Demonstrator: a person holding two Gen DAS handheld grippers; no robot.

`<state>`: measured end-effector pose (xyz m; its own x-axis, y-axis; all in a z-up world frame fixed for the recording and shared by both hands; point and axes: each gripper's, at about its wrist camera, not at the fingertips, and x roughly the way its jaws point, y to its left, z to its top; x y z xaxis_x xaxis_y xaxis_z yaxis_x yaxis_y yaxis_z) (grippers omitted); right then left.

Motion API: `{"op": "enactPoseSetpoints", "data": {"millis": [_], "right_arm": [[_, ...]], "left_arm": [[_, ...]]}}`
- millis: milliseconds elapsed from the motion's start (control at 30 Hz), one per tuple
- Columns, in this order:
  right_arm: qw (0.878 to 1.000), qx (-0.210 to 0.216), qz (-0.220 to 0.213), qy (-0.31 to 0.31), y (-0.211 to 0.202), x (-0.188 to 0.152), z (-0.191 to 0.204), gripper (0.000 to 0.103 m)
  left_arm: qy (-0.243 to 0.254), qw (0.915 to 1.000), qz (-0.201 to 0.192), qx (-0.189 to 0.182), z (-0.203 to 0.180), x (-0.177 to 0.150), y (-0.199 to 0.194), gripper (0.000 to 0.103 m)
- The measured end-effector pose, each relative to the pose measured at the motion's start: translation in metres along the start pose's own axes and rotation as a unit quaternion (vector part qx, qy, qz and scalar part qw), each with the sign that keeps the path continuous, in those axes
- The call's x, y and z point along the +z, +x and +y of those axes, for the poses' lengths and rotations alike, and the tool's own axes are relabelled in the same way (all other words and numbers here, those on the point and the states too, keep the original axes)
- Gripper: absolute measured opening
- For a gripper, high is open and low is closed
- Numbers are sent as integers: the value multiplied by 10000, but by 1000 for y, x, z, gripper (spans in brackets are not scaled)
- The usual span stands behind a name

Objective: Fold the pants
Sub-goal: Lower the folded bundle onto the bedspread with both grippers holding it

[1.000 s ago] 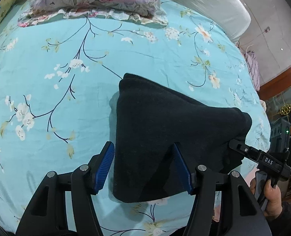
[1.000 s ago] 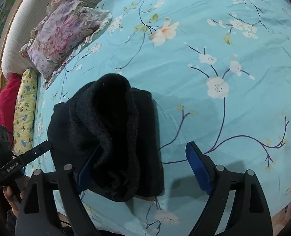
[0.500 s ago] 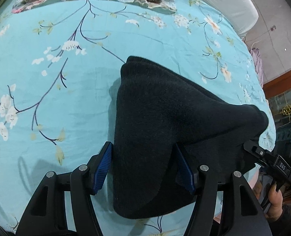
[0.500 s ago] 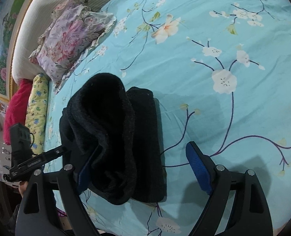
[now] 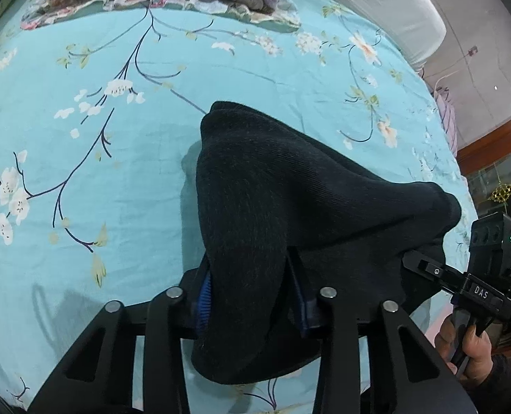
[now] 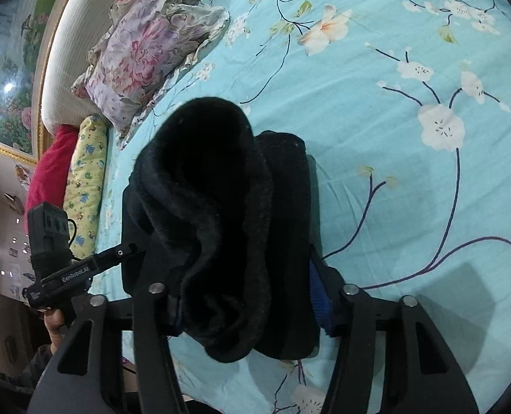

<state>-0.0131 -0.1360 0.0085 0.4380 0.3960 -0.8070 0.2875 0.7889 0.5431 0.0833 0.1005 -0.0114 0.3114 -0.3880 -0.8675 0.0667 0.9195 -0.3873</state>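
left gripper (image 5: 252, 296), right gripper (image 6: 245, 296) pinching pants (image 5: 290, 214), bundle lengthwise away

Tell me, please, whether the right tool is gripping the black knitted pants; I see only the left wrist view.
Observer: Yes, the right tool is shut on the black knitted pants, its jaws pressing both sides of the bundle.
Operator: Which part does it hold?
Observer: A thick doubled fold whose fleecy lining faces the camera.
Operator: Is anything beside the floral pillow?
Observer: A yellow patterned bolster and a red cushion lie next to it.
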Motion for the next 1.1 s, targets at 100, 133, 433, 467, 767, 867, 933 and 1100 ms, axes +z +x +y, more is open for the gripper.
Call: {"op": "enactPoseSetpoints", "data": {"millis": [100,133,433,467,767,867,933,1100], "right_arm": [[10000,55,-10,-26,-2,0,3,49],[10000,77,-17,-39,-2,0,4,49],[9995,232,-38,-205,-7,5,19,46],[9993,264,-27,-248,-7,7,23,46],[9950,556,37,-833,0,22,70,46],[9926,663,98,-1013,8,29,86,46],[9908,713,136,-1142,12,32,97,46],[9863,840,245,-1397,24,39,122,46]], "left_arm": [[-14,10000,-60,-5,-1,-1,-5,34],[-43,10000,-85,-26,-2,-1,-7,33],[-69,9995,-279,139,-8,-3,-34,31],[-69,9992,-326,210,-8,-3,-39,31],[-196,9934,-881,702,7,-5,-89,31],[-294,9902,-1059,856,16,-8,-105,31],[-385,9887,-1136,902,21,-9,-111,31],[-544,9828,-1351,1136,32,-14,-127,31]]}}
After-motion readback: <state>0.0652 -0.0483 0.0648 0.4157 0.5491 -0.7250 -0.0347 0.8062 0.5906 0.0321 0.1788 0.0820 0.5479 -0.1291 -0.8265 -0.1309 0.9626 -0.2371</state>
